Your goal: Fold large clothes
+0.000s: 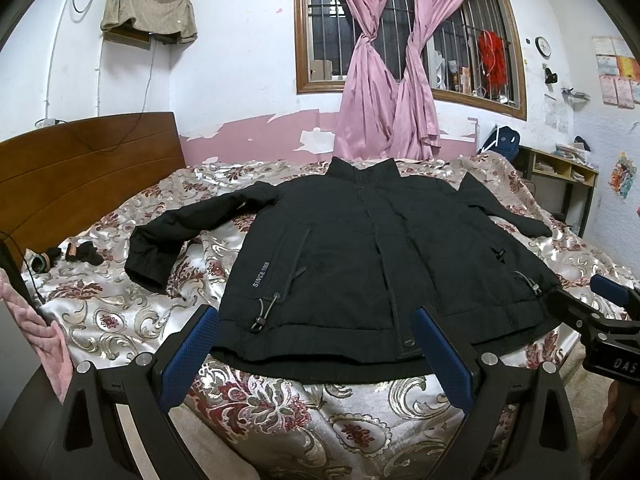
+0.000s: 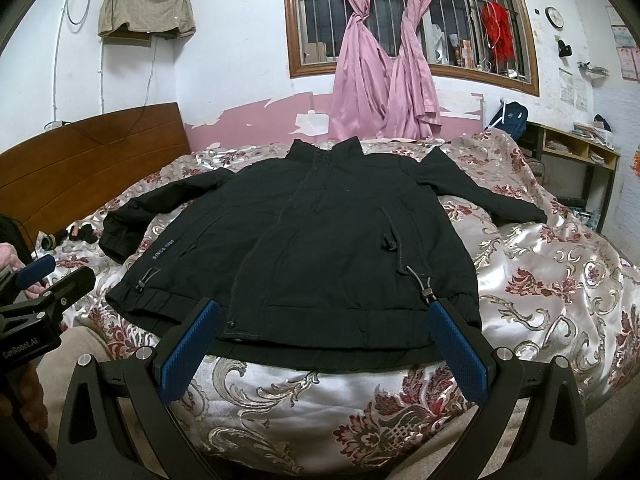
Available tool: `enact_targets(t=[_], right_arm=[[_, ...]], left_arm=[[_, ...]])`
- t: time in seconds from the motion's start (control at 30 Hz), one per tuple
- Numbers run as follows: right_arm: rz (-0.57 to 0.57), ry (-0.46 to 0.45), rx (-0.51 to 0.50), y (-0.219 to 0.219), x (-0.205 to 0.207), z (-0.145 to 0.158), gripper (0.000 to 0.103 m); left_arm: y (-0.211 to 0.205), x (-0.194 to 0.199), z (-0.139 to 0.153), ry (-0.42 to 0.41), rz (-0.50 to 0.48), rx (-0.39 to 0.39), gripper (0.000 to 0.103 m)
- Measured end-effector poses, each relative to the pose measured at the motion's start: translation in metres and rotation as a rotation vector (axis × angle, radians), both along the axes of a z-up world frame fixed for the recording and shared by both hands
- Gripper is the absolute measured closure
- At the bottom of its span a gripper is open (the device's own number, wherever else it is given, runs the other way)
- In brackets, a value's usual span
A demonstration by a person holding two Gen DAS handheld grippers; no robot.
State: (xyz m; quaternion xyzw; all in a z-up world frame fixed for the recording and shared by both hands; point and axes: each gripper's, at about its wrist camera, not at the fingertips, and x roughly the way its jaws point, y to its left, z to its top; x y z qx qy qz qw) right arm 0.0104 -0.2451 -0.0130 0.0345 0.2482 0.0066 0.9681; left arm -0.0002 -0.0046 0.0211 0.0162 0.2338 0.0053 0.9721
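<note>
A black jacket (image 1: 360,248) lies flat and front up on the bed, collar toward the window, both sleeves spread out; it also shows in the right wrist view (image 2: 320,232). My left gripper (image 1: 316,332) is open and empty, its blue pads (image 1: 188,360) just in front of the jacket's hem, left of its middle. My right gripper (image 2: 324,328) is open and empty, just in front of the hem's right half. Each gripper shows at the edge of the other's view: the right gripper (image 1: 608,320) and the left gripper (image 2: 36,292).
The bed has a floral satin cover (image 1: 320,420) and a wooden headboard (image 1: 80,168) at left. Small dark items (image 1: 80,256) lie near the left sleeve cuff. A pink cloth (image 1: 36,320) hangs at the near left. A shelf (image 1: 560,172) stands at right, pink curtains (image 1: 380,80) behind.
</note>
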Motion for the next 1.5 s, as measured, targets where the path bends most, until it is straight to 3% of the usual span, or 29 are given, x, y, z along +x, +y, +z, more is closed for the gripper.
enact_targets(t=[0.17,0.4,0.73,0.97,1.17,1.3,1.5], right_arm=[[-0.026,0.007,-0.011,0.001,0.003,-0.003,0.001],[-0.058,0.025,-0.026,-0.009,0.009,0.004,0.001],[-0.117,0.035,-0.003,-0.056,0.057,0.019,0.001],[-0.151,0.115,0.136,-0.118,0.116,0.007,0.001],[-0.225,0.201,0.248,-0.19,0.173,-0.017,0.001],[-0.33,0.275,0.315,-0.247,0.214,-0.034,0.001],[-0.45,0.286,0.446,-0.33,0.268,-0.06,0.001]], left_arm=[[0.0,0.01,-0.001,0.036,0.003,0.01,0.005],[-0.001,0.032,-0.008,0.064,0.022,0.091,0.005],[-0.011,0.103,0.004,0.09,0.039,0.127,0.005],[-0.031,0.167,0.012,0.14,0.0,0.133,0.005],[-0.055,0.242,0.004,0.227,-0.078,0.071,0.005],[-0.084,0.299,-0.008,0.277,-0.122,0.064,0.005],[-0.135,0.366,-0.02,0.281,-0.2,0.021,0.005]])
